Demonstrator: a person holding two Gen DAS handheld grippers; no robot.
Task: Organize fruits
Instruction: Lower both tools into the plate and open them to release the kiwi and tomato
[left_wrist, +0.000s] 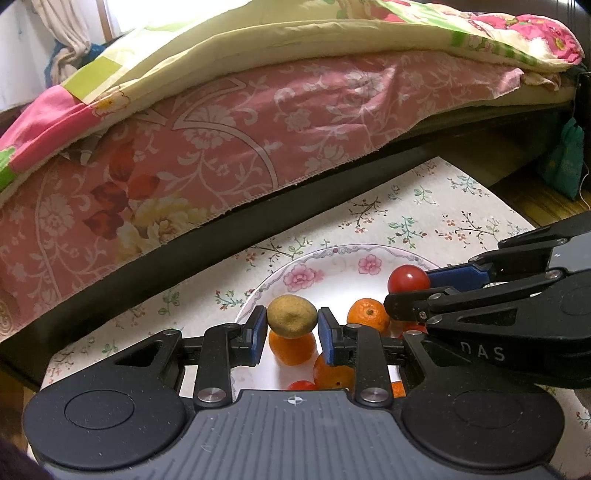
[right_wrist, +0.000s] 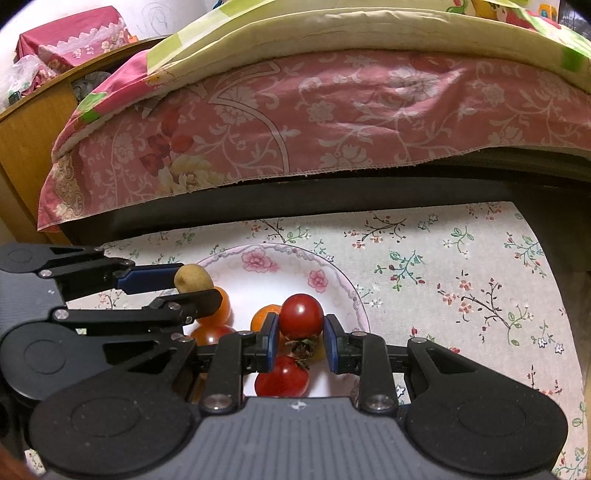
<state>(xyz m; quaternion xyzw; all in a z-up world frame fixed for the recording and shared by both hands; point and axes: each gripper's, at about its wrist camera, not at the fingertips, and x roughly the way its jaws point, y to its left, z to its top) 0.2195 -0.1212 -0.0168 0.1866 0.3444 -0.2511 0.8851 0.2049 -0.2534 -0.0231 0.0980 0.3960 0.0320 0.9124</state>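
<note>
Two sets of tongs hang over a low bench (right_wrist: 461, 266) spread with a cream cloth printed with small flowers and twigs. Just beyond both tongs the bench ends against the dark frame of a bed (right_wrist: 332, 199), where a pink flowered sheet (left_wrist: 207, 147) hangs over the edge under a folded patchwork quilt (left_wrist: 295, 40). Beyond the left tongs and to their left hangs a curtain (left_wrist: 70, 33). To the right of the right tongs the cloth lies bare out to the bench edge.

Under both tongs sits a white plate (right_wrist: 258, 266) with a pink rose rim. It holds several oranges (left_wrist: 368, 314) and red tomatoes (right_wrist: 282, 376), close together under and between the tongs.

Left tongs (left_wrist: 292, 325) are closed on a dull yellow-brown fruit (left_wrist: 291, 315), held between the blue pads above an orange on the plate. Right tongs (right_wrist: 301, 332) are closed on a red tomato (right_wrist: 301, 315), raised above the tomatoes lying on the plate; it is a little beyond and to the right of the left tongs.
</note>
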